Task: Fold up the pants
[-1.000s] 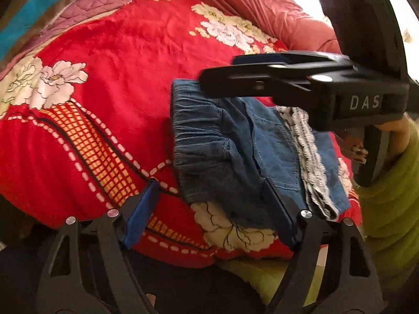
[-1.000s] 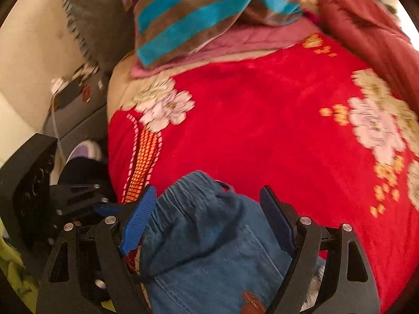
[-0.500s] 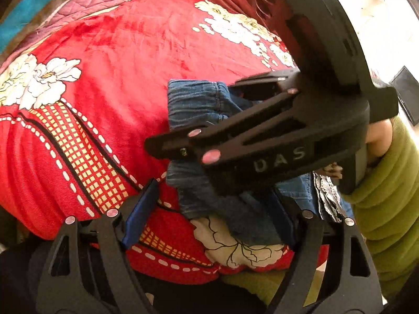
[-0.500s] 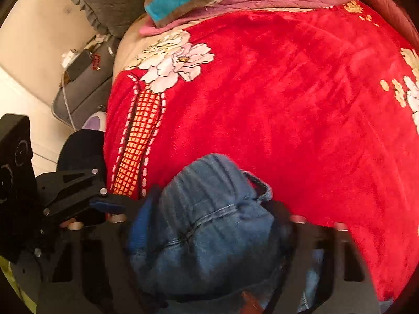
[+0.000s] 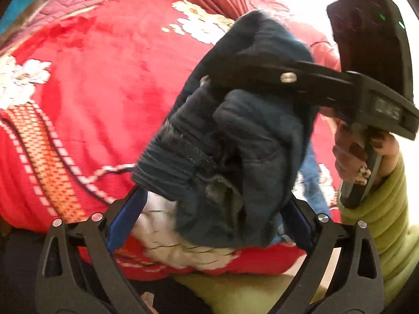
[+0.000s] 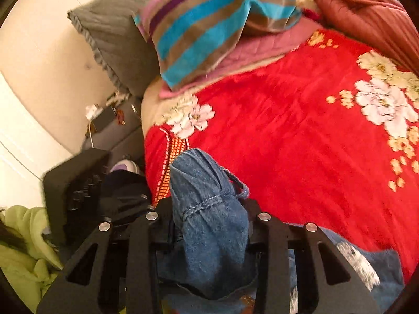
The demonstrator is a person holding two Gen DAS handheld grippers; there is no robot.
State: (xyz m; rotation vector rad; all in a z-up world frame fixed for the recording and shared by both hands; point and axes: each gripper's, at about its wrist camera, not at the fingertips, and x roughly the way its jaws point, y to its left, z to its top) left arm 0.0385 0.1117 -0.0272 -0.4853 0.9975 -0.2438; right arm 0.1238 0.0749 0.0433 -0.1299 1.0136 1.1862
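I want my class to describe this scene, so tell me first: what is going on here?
A person in a green ribbed sleeve is folding small blue denim pants on a bed covered by a red floral plush blanket. The right gripper is shut on a bunched part of the pants and holds it above the blanket, with the rest hanging down. The left gripper is open just below, holding nothing. A striped pillow lies at the head of the bed.

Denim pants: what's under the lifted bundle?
Under the denim pants, held by the right gripper, lies the red floral blanket; a white flower patch shows. Farther right is covered.
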